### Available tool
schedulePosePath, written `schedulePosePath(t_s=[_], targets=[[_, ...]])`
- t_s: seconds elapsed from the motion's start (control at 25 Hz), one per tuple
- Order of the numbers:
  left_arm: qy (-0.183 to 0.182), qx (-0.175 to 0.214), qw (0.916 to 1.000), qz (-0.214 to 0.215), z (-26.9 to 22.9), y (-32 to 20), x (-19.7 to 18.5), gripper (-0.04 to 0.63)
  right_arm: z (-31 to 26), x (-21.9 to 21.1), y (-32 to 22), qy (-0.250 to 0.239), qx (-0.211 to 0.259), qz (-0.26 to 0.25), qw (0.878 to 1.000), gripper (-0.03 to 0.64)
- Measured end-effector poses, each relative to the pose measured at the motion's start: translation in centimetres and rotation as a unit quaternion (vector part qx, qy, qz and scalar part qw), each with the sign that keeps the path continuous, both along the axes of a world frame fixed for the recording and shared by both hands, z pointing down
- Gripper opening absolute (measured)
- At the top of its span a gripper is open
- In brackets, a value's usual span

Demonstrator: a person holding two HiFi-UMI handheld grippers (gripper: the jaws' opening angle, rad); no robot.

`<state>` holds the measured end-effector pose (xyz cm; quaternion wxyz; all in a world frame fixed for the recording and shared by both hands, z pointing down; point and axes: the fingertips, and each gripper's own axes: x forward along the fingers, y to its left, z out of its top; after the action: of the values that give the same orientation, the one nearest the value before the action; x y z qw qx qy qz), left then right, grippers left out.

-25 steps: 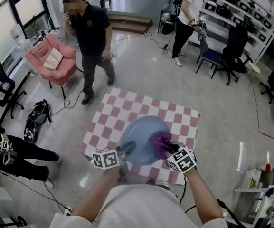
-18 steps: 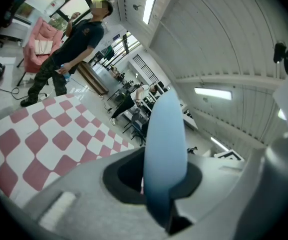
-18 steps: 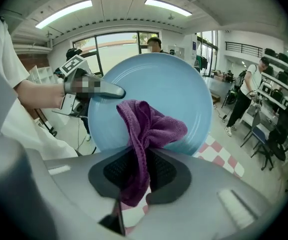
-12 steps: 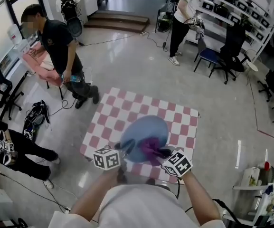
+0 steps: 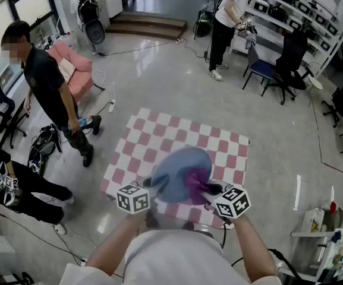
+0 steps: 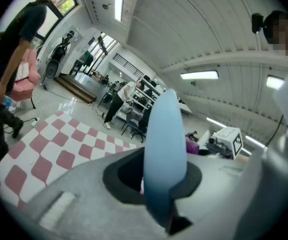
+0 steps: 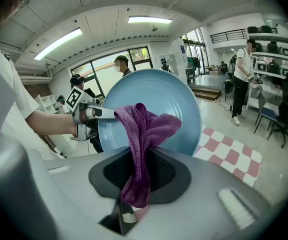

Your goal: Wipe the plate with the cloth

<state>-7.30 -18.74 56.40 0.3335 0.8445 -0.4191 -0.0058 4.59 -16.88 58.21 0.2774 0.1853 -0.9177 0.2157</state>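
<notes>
Currently your left gripper (image 5: 152,186) is clamped on the near-left rim of the blue plate (image 5: 174,170), holding it tilted above the checkered surface (image 5: 153,136). Your right gripper (image 5: 211,190) pinches the purple cloth (image 5: 196,179), which is bunched against the plate's face. Both forearms reach forward and converge at the plate.
</notes>
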Motion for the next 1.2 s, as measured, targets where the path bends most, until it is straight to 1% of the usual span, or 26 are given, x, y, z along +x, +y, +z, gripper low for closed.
schedulePosePath(t_s=[0.12,0.24,0.32,0.48,0.76,0.88,1.0,1.2], targets=[[-0.005,0.005,1.0000,0.005,-0.2,0.2,0.1,0.051,-0.4,0.4,-0.2,-0.014,-0.004,0.013,1.000,0.075],[-0.020,0.012,0.9996,0.014,-0.3,0.3,0.2,0.051,-1.1,0.9,-0.5,-0.031,-0.005,0.025,0.999,0.075],[-0.033,0.018,0.9991,0.019,-0.2,0.5,0.1,0.051,-1.4,1.5,-0.9,-0.033,0.001,0.033,0.999,0.075],[-0.077,0.036,0.9958,0.035,-0.1,0.8,0.0,0.051,-2.8,2.9,-1.7,-0.040,0.017,0.052,0.998,0.075],[-0.156,0.061,0.9832,0.074,0.0,1.8,0.4,0.051,-6.3,5.3,-3.4,-0.055,0.042,0.077,0.995,0.075],[-0.198,0.073,0.9731,0.094,0.3,2.1,0.5,0.051,-7.4,5.8,-4.4,-0.054,0.053,0.078,0.994,0.075],[-0.242,0.095,0.9580,0.121,0.2,2.1,1.0,0.051,-8.3,5.7,-5.1,-0.045,0.066,0.062,0.995,0.075],[-0.297,0.134,0.9329,0.154,-0.7,1.9,2.0,0.051,-8.9,4.5,-5.7,-0.010,0.077,0.032,0.996,0.075]])
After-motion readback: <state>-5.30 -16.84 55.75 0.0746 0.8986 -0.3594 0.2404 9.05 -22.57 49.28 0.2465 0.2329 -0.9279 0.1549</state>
